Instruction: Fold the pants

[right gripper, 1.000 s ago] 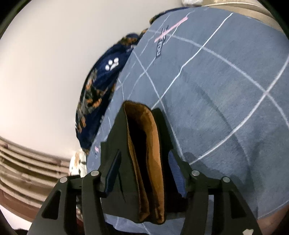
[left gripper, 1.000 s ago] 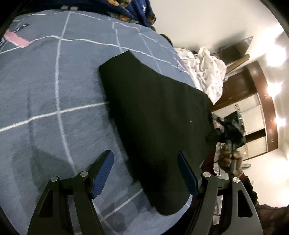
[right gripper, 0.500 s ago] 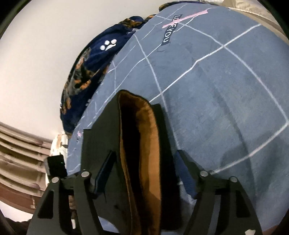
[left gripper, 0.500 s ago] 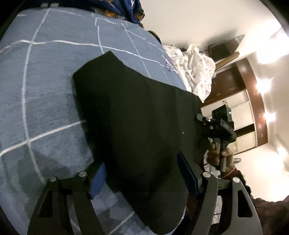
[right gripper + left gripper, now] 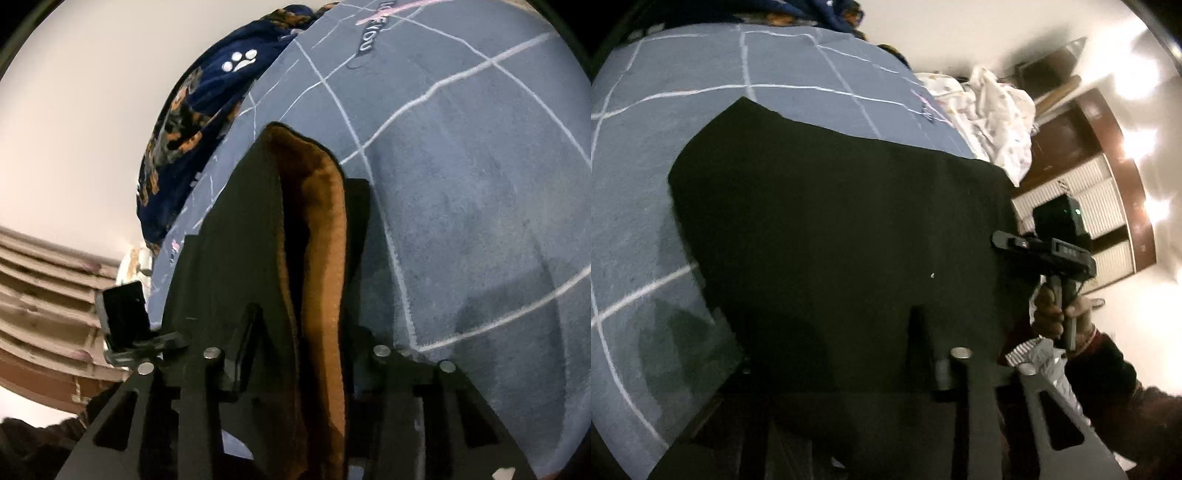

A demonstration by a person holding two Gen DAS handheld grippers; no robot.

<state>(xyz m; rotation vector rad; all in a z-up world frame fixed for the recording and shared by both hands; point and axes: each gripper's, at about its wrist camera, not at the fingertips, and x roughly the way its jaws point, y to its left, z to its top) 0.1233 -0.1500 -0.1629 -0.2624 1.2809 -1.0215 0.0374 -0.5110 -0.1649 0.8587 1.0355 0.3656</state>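
Observation:
Black pants (image 5: 831, 229) lie spread flat on a blue-grey bedcover (image 5: 635, 192) with white grid lines. My left gripper (image 5: 879, 332) has the pants' near edge between its jaws, which are closing; cloth drapes over the left finger and only the right finger (image 5: 919, 332) shows. In the right wrist view the waist end of the pants (image 5: 236, 236) gapes, showing an orange fleece lining (image 5: 325, 229). My right gripper (image 5: 303, 332) straddles this thick edge, jaws closing against the cloth. A hand (image 5: 1052, 314) holds the right gripper (image 5: 1045, 254) at the pants' right edge.
A dark blue blanket with paw prints (image 5: 207, 96) is bunched at the far end of the bed. A white patterned cloth (image 5: 997, 110) lies heaped at the bed's far right corner. Beyond stand brown wardrobe doors (image 5: 1108, 206) and a white wall.
Both grippers slid forward onto the pants' edges and their jaws narrowed. The left gripper's blue pads, plain a second ago, are now hidden by the black cloth.

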